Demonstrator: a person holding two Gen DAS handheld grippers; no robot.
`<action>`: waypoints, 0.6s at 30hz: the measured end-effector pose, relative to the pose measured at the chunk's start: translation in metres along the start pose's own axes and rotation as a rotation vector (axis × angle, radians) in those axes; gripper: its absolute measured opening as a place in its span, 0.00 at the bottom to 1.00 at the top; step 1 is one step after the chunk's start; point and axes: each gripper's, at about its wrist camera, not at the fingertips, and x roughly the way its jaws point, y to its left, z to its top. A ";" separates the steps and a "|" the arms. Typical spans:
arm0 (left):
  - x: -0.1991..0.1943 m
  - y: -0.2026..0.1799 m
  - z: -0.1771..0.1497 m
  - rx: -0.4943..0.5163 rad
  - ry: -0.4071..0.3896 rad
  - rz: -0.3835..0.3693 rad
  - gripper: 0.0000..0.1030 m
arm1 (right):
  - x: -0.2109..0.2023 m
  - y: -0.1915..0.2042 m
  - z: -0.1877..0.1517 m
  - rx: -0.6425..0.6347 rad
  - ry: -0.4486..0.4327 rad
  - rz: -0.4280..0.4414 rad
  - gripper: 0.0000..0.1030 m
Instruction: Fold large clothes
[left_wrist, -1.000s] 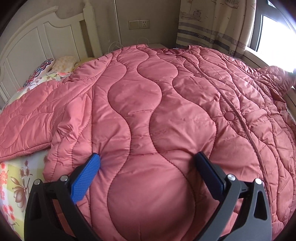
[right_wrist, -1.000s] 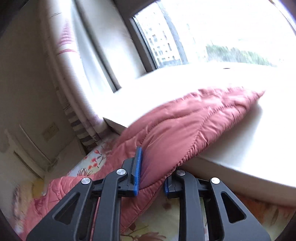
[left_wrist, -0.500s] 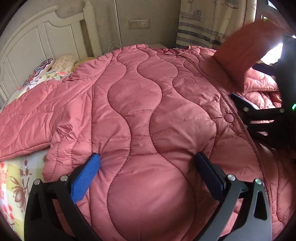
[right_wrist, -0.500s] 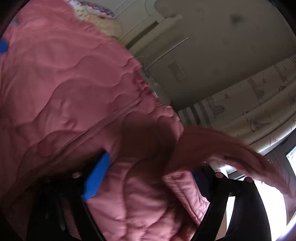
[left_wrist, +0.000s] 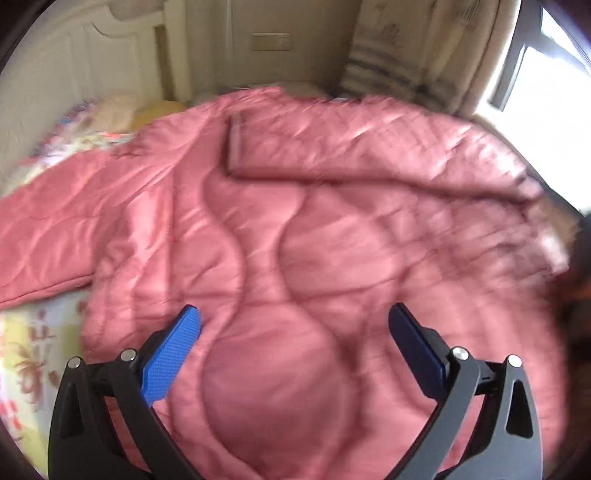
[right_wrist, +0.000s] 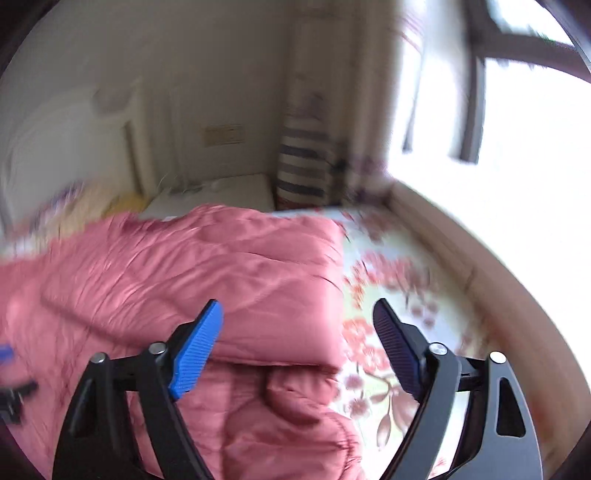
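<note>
A large pink quilted jacket (left_wrist: 295, 229) lies spread on the bed. Its right sleeve (left_wrist: 369, 158) is folded across the upper body, cuff toward the middle. The other sleeve (left_wrist: 48, 240) stretches out to the left. My left gripper (left_wrist: 295, 325) hovers open over the jacket's lower body, nothing between its blue pads. In the right wrist view my right gripper (right_wrist: 299, 321) stands open above the jacket's folded right edge (right_wrist: 184, 266) and the floral sheet (right_wrist: 399, 295). Its jaws are closing a little, and the pads press on nothing. Both views are blurred.
A white headboard (left_wrist: 74, 66) and pillows (left_wrist: 110, 110) are at the far left. A striped curtain (right_wrist: 303, 166) hangs in the corner. A bright window (right_wrist: 517, 129) and its beige ledge (right_wrist: 498, 277) run along the bed's right side.
My right gripper, shut on the right sleeve by the window ledge, swung it over the jacket, let go and opened. The sleeve now lies folded across the body. The left gripper barely moved.
</note>
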 end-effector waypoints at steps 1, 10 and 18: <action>-0.009 -0.003 0.011 -0.009 -0.028 -0.020 0.98 | 0.009 -0.011 -0.001 0.047 0.022 0.003 0.73; 0.037 -0.046 0.110 0.053 -0.144 0.079 0.98 | 0.018 -0.014 -0.006 0.111 0.044 0.043 0.71; 0.107 0.000 0.104 -0.057 -0.035 0.122 0.98 | -0.003 -0.021 -0.015 0.146 -0.001 0.076 0.69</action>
